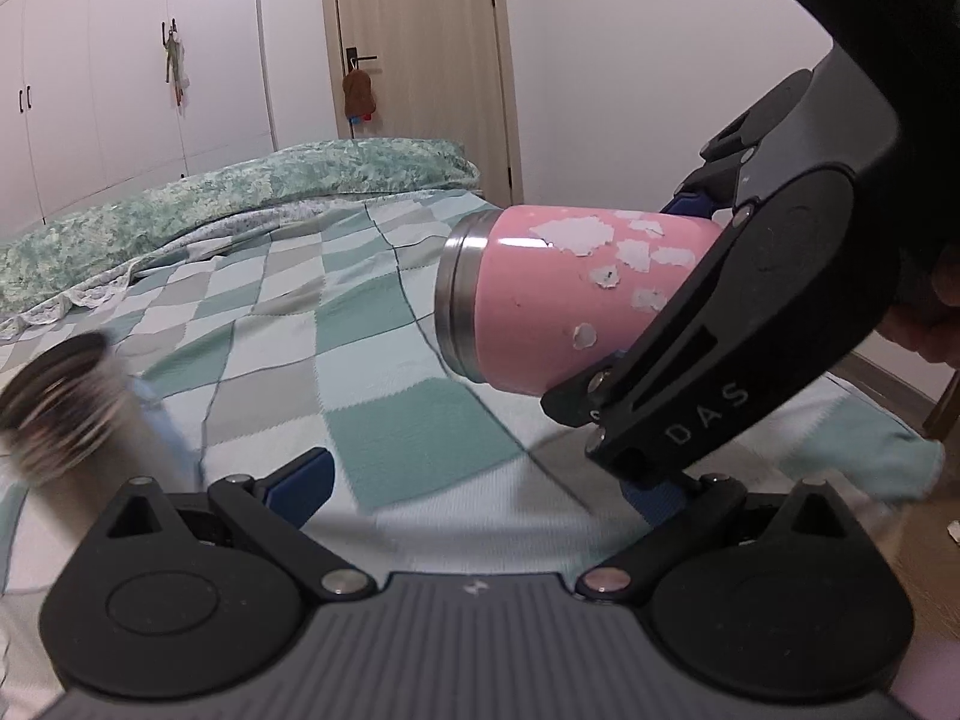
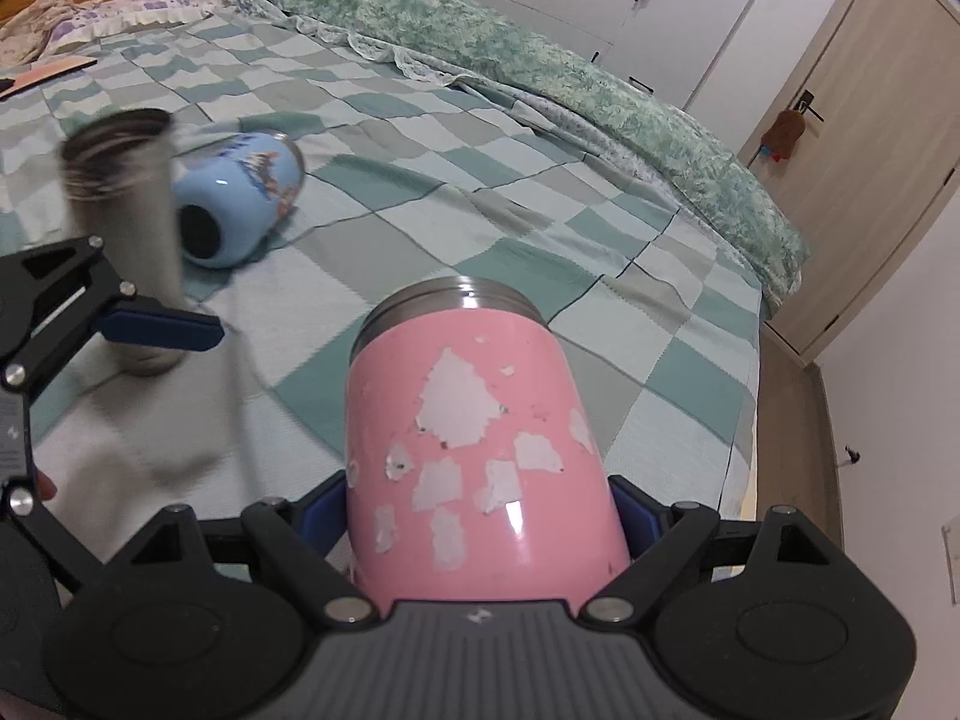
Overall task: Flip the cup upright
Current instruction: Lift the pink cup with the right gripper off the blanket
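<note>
Pink cup [image 2: 480, 450] sits clamped between your right fingers [image 2: 630, 516], lifted off the bed [image 2: 540, 228], rim pointing forward, still to be stood up. Your left fingers [image 1: 306, 474] are apart and empty; beyond them the blue cup [image 2: 240, 204] lies sideways.

Soft, even indoor light, nothing harsh. Small glare streak on the pink cup [image 2: 480, 450]. The steel cup [image 2: 126, 180] is smeared with motion blur in both views. Heavy fisheye bending, black corners.
</note>
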### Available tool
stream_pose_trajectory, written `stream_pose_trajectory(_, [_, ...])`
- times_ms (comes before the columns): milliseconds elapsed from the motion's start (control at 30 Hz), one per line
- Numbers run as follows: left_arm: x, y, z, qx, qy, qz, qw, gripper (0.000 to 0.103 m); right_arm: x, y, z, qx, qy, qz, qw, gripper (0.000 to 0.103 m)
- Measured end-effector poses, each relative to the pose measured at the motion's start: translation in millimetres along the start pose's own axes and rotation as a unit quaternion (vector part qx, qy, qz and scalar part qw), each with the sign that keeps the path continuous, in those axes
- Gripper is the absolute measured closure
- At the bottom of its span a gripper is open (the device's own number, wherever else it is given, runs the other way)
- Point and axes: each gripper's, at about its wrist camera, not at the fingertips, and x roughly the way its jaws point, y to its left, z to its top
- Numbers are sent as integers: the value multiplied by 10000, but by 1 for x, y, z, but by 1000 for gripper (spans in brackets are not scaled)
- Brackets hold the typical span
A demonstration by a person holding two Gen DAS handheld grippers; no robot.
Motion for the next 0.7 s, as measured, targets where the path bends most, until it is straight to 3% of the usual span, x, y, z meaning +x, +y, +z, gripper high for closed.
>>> stream_pose_trajectory(467, [-98, 63, -66, -398, 131, 479, 9980, 0, -22, 92, -12, 866, 629, 403, 9934, 16])
stream_pose_trajectory(700, [-119, 94, -83, -631, 137, 673, 9956, 0, -4, 108, -13, 1984, 896, 405, 9752, 16])
